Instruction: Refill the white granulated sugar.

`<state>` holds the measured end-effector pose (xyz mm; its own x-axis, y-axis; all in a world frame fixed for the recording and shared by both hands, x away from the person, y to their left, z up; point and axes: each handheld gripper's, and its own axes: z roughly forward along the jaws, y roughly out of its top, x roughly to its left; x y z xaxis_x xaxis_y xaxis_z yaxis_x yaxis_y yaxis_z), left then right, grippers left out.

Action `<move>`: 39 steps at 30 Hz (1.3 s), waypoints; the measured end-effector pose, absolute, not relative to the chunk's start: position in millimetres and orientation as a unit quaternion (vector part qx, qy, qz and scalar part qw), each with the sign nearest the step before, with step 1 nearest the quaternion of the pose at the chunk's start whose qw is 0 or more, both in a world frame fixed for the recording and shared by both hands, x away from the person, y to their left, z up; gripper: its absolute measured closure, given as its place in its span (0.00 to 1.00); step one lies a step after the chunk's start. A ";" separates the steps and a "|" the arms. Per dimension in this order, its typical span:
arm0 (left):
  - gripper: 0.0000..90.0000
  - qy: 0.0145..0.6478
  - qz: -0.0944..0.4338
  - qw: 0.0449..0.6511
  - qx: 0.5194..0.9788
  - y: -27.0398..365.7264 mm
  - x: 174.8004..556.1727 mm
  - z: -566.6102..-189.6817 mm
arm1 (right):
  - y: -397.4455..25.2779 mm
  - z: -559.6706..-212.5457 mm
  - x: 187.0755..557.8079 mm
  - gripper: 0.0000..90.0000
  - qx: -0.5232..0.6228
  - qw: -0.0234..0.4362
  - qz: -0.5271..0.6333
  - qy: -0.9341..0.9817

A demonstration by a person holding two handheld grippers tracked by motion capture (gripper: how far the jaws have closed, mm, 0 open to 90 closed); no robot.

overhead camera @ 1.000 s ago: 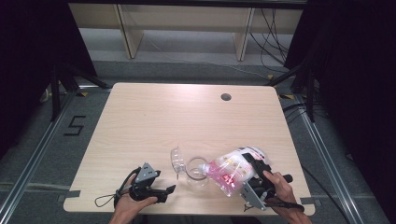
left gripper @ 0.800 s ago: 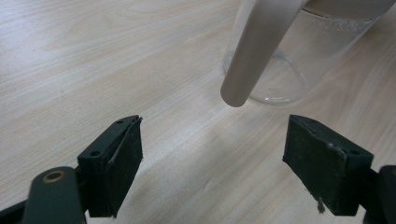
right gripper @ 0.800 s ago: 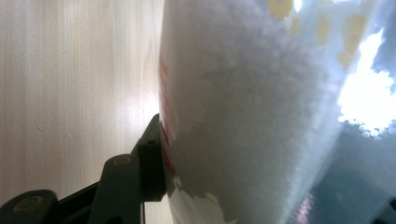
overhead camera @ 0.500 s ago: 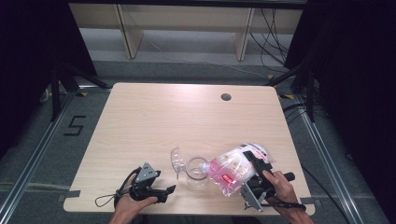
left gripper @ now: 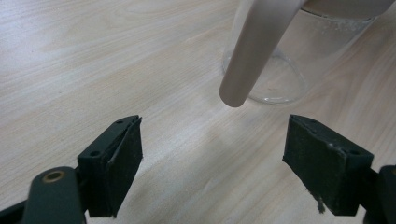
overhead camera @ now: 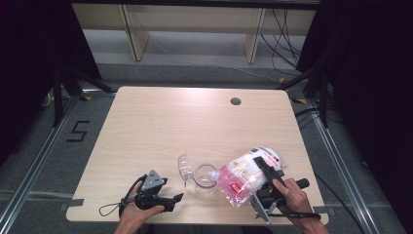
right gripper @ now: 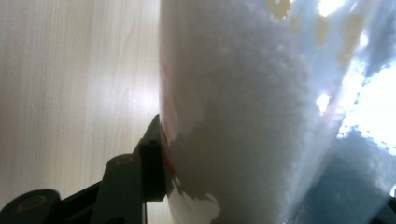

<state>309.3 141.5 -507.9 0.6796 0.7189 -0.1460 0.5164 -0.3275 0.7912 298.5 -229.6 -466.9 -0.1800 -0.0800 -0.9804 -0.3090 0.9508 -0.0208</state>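
- High view: right gripper (overhead camera: 263,168), at 5 o'clock on the table (overhead camera: 160,122), holds a white-filled plastic bag (overhead camera: 243,175) tilted toward 8 o'clock, mouth over a glass jar (overhead camera: 204,176). Clear scoop (overhead camera: 184,165) just beside the jar at 9 o'clock. Left gripper (overhead camera: 173,200) near 7 o'clock.
- Left gripper view: fingers (left gripper: 116,163) spread wide, nothing between; jar (left gripper: 275,70) ahead at 1 o'clock.
- Right gripper view: fingers (right gripper: 152,163) pinching the bag (right gripper: 243,116).
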 end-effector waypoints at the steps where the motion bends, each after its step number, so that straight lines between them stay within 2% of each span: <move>1: 0.21 0.383 0.116 0.435 0.806 141.5 309.3 -507.9 | -229.6 -466.9 298.5 0.55 -0.128 0.627 0.091 0.763; 5: 0.21 0.383 0.116 0.435 0.806 141.5 309.3 -508.0 | -229.6 -465.5 298.3 0.55 -0.135 0.631 0.084 0.759; 7: 0.21 0.379 0.113 0.437 0.808 142.0 309.1 -507.6 | -230.8 -469.8 293.4 0.55 -0.093 0.623 0.080 0.772; 8: 0.21 0.381 0.112 0.436 0.808 141.9 308.9 -507.0 | -229.1 -467.2 295.3 0.55 -0.125 0.635 0.080 0.758; 11: 0.21 0.382 0.115 0.437 0.806 141.5 308.9 -507.5 | -228.0 -468.0 293.0 0.55 -0.124 0.634 0.072 0.759; 12: 0.21 0.382 0.115 0.436 0.807 141.6 309.0 -507.6 | -225.9 -464.6 296.0 0.55 -0.161 0.644 0.067 0.745; 25: 0.20 0.383 0.111 0.437 0.806 141.6 309.1 -507.2 | -222.3 -461.9 292.6 0.56 -0.161 0.639 0.047 0.751; 26: 0.20 0.381 0.113 0.436 0.807 141.9 308.9 -507.0 | -222.5 -463.5 294.5 0.56 -0.171 0.653 0.063 0.735; 28: 0.20 0.380 0.113 0.436 0.808 142.3 309.3 -507.1 | -222.0 -463.3 292.3 0.57 -0.153 0.650 0.051 0.743; 31: 0.20 0.387 0.113 0.445 0.800 141.1 308.6 -507.9 | -218.3 -456.5 295.0 0.57 -0.201 0.653 0.029 0.729; 32: 0.20 0.386 0.113 0.447 0.799 141.0 308.8 -508.2 | -219.1 -460.5 292.2 0.57 -0.171 0.654 0.036 0.736; 34: 0.20 0.388 0.113 0.446 0.799 140.9 308.7 -508.0 | -217.4 -456.1 295.3 0.57 -0.212 0.666 0.035 0.714; 37: 0.20 0.386 0.114 0.445 0.800 140.8 308.6 -508.1 | -218.8 -459.5 292.8 0.58 -0.184 0.660 0.034 0.727; 39: 0.20 0.384 0.113 0.440 0.804 141.6 308.9 -507.6 | -217.5 -456.1 294.4 0.58 -0.212 0.670 0.025 0.711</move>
